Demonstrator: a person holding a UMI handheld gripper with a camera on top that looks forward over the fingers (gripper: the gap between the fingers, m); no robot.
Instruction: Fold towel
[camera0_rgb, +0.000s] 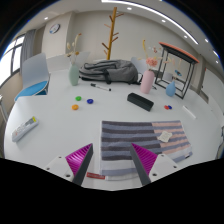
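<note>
A grey, white and dark striped towel (135, 138) lies on the white table (60, 115), partly folded, with a smaller striped flap to its right. Its near edge lies between and just ahead of my fingers. My gripper (112, 163) hovers over the near edge of the towel. The fingers with magenta pads (78, 160) stand wide apart and hold nothing. A small red-and-white label lies on the table between the fingers.
Beyond the towel lie a black case (140, 101), a grey bag (108, 72), a pink cup (148, 82), a green bottle (74, 73), small coloured discs (82, 101) and a wooden coat stand (113, 28). A packet (24, 126) lies left. A metal-frame stool (178, 62) stands right.
</note>
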